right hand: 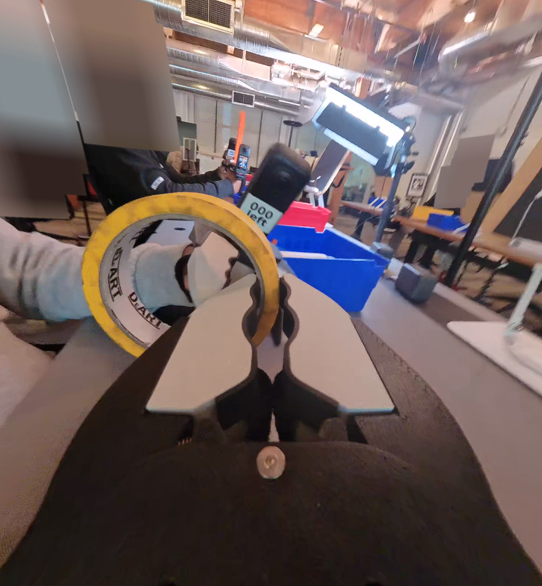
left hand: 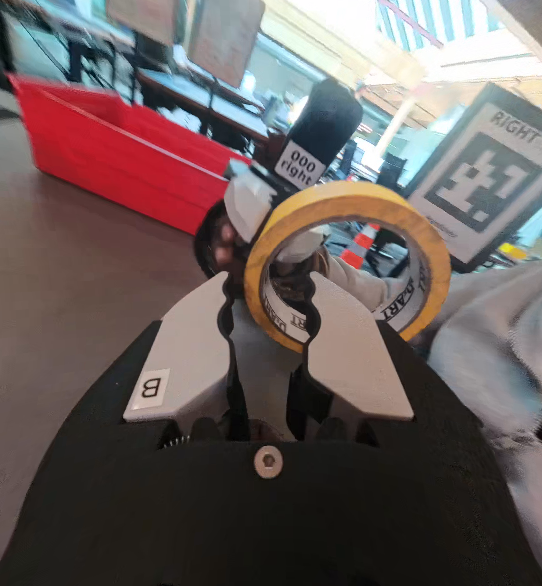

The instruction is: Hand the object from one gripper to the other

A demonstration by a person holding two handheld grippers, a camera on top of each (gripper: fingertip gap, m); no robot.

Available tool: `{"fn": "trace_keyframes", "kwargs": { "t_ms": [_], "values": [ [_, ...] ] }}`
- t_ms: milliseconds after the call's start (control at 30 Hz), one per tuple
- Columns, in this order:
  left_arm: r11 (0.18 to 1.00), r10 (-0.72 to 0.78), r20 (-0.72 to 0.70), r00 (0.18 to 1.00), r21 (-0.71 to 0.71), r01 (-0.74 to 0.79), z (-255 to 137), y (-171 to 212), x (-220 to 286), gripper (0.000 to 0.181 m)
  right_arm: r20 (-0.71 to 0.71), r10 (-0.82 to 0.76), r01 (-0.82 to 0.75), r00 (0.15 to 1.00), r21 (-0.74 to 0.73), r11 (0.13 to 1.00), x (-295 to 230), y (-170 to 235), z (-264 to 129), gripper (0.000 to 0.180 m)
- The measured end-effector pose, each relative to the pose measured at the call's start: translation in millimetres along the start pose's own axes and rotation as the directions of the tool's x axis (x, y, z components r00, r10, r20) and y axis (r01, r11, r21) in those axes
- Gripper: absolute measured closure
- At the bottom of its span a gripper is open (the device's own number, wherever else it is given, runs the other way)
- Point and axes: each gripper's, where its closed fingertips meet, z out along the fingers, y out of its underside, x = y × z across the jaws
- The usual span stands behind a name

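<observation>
Right gripper (right hand: 268, 285): fingers clamped on the wall of a yellow masking-tape roll (right hand: 181, 269), one finger inside the ring, one outside. Roll held upright in the air, above the grey surface (right hand: 406, 348), its open centre facing both cameras.

Left gripper (left hand: 268, 282): fingers parted, holding nothing; the near lower edge of the tape roll (left hand: 347, 263) sits between the fingertips or just beyond them, and contact cannot be told.

Step in hand, judged: mid-handover, receiver lined up, grasp not yet made. Next move calls for the left fingers to straddle the ring wall, one inside and one outside, and close firmly before the right fingers let go.

Task item: tape roll, yellow crinkled outer face, pale printed cardboard core, wound layer thin; rigid hoop, light, likely to pivot if pinched off-centre.

Beyond: red bin (left hand: 111, 152) at the far side of the surface in the left wrist view; blue bin (right hand: 329, 269) behind the roll in the right wrist view. Grey sleeve (right hand: 25, 263) visible.
</observation>
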Motion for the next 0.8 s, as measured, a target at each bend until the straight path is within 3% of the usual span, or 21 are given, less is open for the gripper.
{"fn": "trace_keyframes", "kwargs": {
  "t_ms": [67,133,267,367,500,567,700,800],
  "values": [
    [0.997,-0.034,-0.034,0.999,-0.067,0.032,6,13,4,0.141,-0.014,-0.081,0.081,0.997,0.015,0.997,-2,-5,0,0.169],
    [0.994,-0.005,-0.039,0.999,-0.109,0.001,9,20,7,0.158,-0.012,-0.120,0.121,0.993,0.037,0.992,-5,-9,-1,0.169],
    [0.996,0.024,-0.041,0.999,-0.090,-0.028,8,17,8,0.165,0.007,-0.163,0.162,0.987,0.069,0.984,-12,-15,-1,0.168],
    [0.993,0.120,0.070,0.990,-0.024,-0.119,0,4,-6,0.170,0.023,-0.118,0.116,0.993,0.080,0.990,-14,-17,0,0.157],
    [0.930,0.357,0.266,0.895,-0.009,-0.368,-16,-16,-21,0.170,-0.001,0.143,-0.143,0.990,0.090,0.986,3,-14,-1,0.129],
    [0.868,0.473,0.320,0.821,-0.008,-0.497,-21,-26,-20,0.170,0.042,0.342,-0.344,0.939,0.088,0.935,9,-9,-1,0.123],
    [0.716,0.649,0.368,0.665,-0.002,-0.698,-23,-39,-5,0.170,0.160,0.650,-0.649,0.743,-0.067,0.758,0,17,5,0.128],
    [0.633,0.721,0.378,0.581,-0.016,-0.774,-21,-41,3,0.170,0.219,0.734,-0.705,0.643,-0.204,0.679,-20,30,11,0.135]
  ]
}}
